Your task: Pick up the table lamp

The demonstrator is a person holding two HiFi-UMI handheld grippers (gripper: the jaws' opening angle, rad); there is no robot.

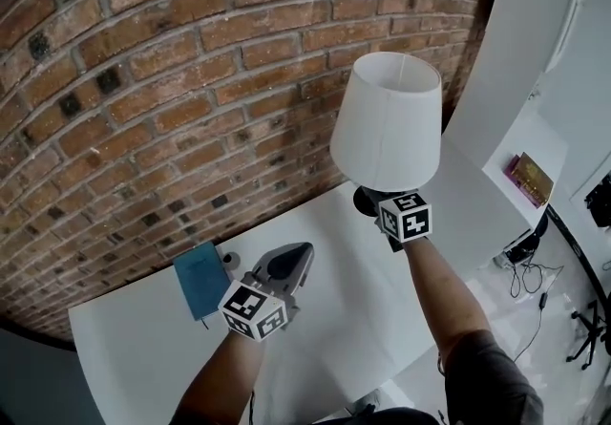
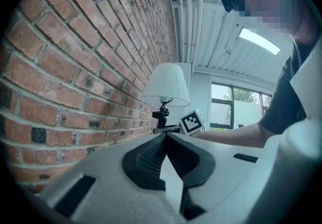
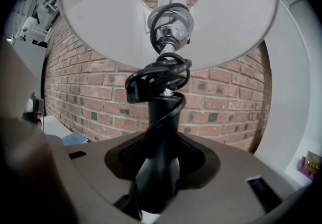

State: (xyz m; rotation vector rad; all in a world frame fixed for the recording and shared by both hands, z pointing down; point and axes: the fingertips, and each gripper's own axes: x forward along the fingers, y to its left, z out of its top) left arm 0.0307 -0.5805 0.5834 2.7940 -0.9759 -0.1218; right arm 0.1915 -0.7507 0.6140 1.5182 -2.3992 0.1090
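Observation:
The table lamp has a white shade and a black stem with its cord wound round it. It hangs above the white table, in front of the brick wall. My right gripper is shut on the stem below the shade. In the right gripper view the stem stands upright between the pads of the right gripper, and the shade fills the top. My left gripper is to the lamp's left, shut with nothing in it. In the left gripper view the left gripper points level toward the lamp.
A blue book lies on the table by the wall, just left of my left gripper, with a small round thing beside it. A white shelf unit with a book stands at the right. Cables lie on the floor.

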